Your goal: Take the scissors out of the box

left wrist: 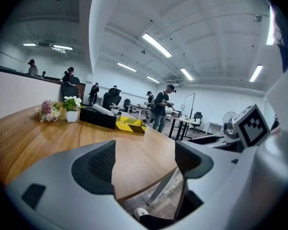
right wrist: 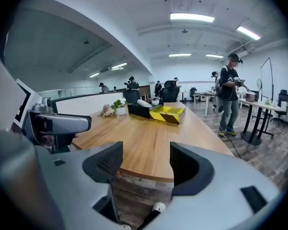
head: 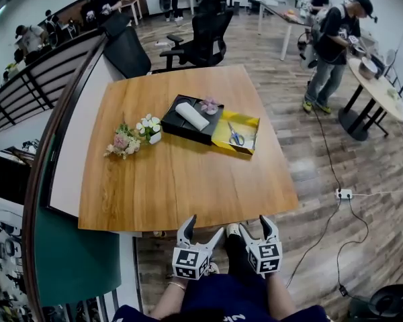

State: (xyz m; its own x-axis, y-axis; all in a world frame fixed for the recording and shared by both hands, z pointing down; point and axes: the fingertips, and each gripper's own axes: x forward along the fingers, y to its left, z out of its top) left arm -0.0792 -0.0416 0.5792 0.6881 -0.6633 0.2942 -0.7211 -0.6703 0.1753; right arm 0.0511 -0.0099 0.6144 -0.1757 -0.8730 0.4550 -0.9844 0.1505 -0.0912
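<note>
- One pair of blue-handled metal scissors [head: 236,137] lay flat inside one shallow yellow box with black-striped sides [head: 250,123], on the far right part of the square wooden table [head: 188,186].
- One black rectangular tray [head: 183,133] sat touching the yellow box on its left side. It held one white cylindrical roll [head: 192,116] and one small pale object [head: 209,105], perhaps a little potted flower, though it was too small to be sure.
- One bunch of white and pink flowers in a white pot [head: 136,137] stood just left of the tray.
- Two black office chairs [head: 203,35] stood beyond the table's far edge, and one person in dark clothes [head: 332,45] stood by a round side table at the right.
- Two hand-held grippers were side by side at the table's near edge, above the holder's lap and well apart from the box.
- The left gripper [head: 205,225] pointed toward the table, tipped slightly downward, with its jaws spread and nothing between them.
- The right gripper [head: 254,225] pointed the same way, tipped a little more steeply, with its jaws also spread wide and empty.
</note>
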